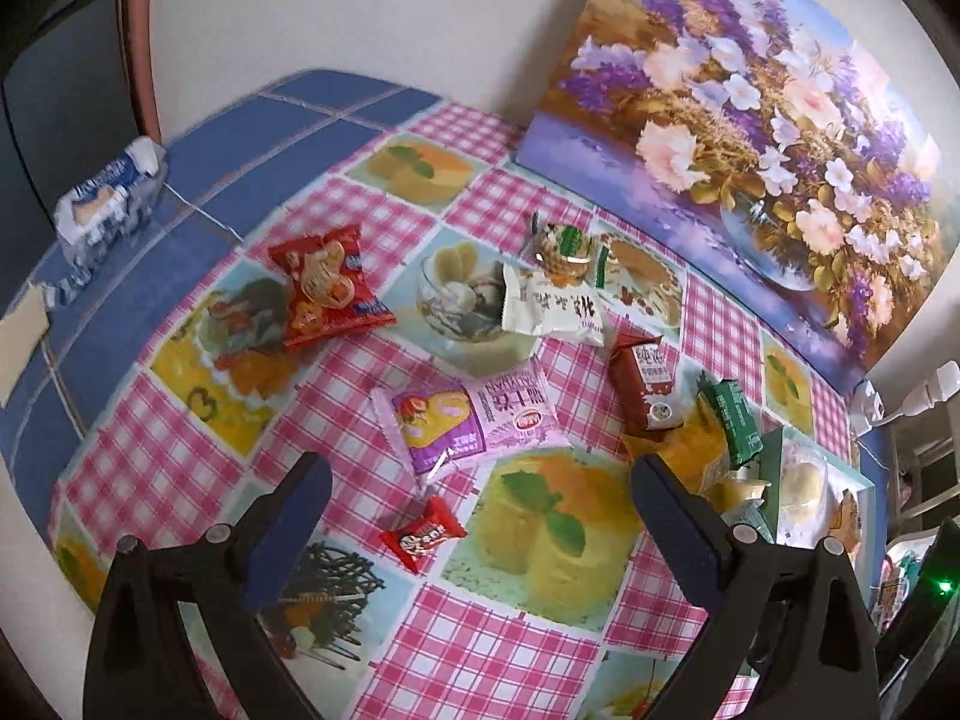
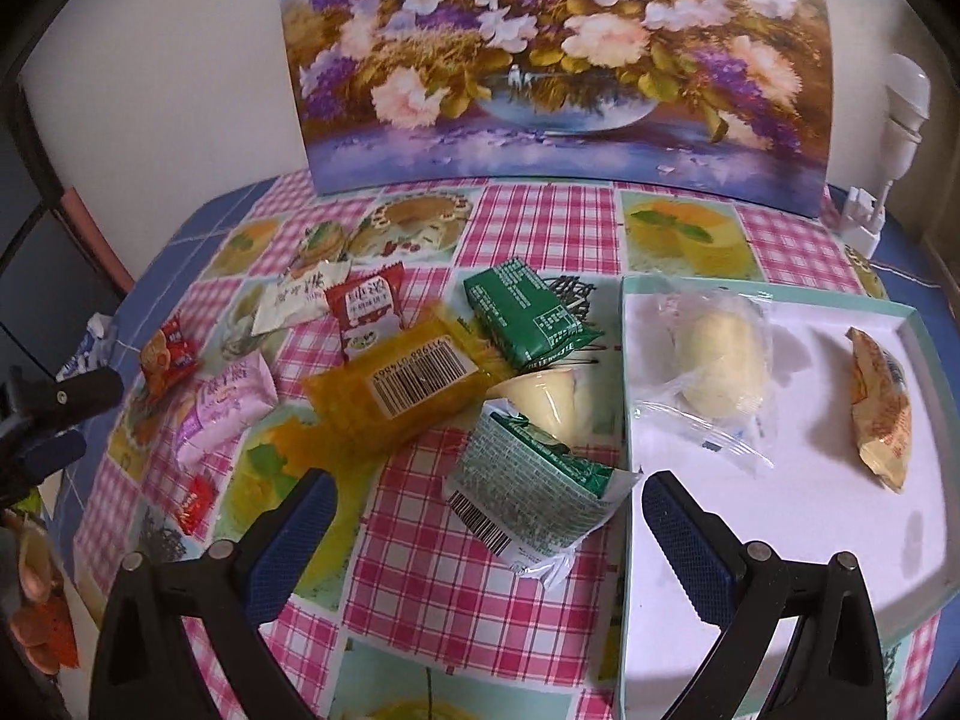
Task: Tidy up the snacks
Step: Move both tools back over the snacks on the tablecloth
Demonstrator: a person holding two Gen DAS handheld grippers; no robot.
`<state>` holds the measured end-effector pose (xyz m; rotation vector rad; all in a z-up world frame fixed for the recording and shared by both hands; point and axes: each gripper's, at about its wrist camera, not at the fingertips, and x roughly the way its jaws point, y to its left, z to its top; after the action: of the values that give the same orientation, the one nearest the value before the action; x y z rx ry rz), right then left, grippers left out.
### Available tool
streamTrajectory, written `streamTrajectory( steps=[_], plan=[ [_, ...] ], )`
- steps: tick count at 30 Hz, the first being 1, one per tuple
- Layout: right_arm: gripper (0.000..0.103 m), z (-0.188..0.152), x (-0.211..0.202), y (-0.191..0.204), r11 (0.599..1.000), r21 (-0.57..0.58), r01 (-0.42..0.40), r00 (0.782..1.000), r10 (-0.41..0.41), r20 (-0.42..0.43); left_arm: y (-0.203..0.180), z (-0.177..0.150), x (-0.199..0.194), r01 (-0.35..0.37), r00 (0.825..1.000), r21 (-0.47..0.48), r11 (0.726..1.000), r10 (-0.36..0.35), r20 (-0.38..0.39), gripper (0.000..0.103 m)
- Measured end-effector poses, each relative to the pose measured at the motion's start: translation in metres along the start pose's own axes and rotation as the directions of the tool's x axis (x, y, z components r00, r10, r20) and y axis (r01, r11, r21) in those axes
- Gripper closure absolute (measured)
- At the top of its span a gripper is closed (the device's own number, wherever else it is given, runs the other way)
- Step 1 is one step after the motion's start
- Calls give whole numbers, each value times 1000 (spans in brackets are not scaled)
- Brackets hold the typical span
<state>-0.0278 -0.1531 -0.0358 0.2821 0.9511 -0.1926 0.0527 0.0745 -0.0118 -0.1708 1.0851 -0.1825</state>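
Observation:
My left gripper [image 1: 480,480] is open above the checked cloth, with a small red candy packet [image 1: 423,534] and a pink-purple cake packet [image 1: 474,420] lying between its fingers' line of sight. My right gripper [image 2: 489,501] is open too, hovering just short of a green-and-white packet [image 2: 534,492] that leans on the white box's [image 2: 780,546] left wall. Inside the box lie a pale bun in clear wrap [image 2: 720,369] and a yellow snack bag [image 2: 882,408]. An orange packet [image 2: 402,390], a green packet [image 2: 528,315] and a jelly cup [image 2: 549,399] sit close by.
A red snack bag [image 1: 327,288], a white packet [image 1: 552,306], a dark red packet [image 1: 648,381] and a small wrapped sweet [image 1: 555,249] are spread over the table. A flower painting [image 2: 558,60] leans on the wall. A tissue pack [image 1: 108,195] sits at the far left edge, a plug-in lamp [image 2: 900,114] at right.

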Motion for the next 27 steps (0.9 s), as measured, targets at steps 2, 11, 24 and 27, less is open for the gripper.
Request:
streamTrajectory(
  steps=[2,11,24,27],
  plan=[
    [0,1,4,1,1000,-12,-3,1000,3,-6,-1,-1,6,10,1000,-5,1000,-10,-26,4],
    [3,1,20,4,999,-53,1,999,-3,-45,6,-1,20,-19,997,-41,999,16,-80,4],
    [9,-9,31,16,993,-72,-91,986,79,-150,21,-11,42,-84,980,-65,994,71,-184,4],
    [10,-13,34,15,994,-65,-93,980,80,-180,21,-14,51,-97,973,-58,994,83,-215,4]
  ],
)
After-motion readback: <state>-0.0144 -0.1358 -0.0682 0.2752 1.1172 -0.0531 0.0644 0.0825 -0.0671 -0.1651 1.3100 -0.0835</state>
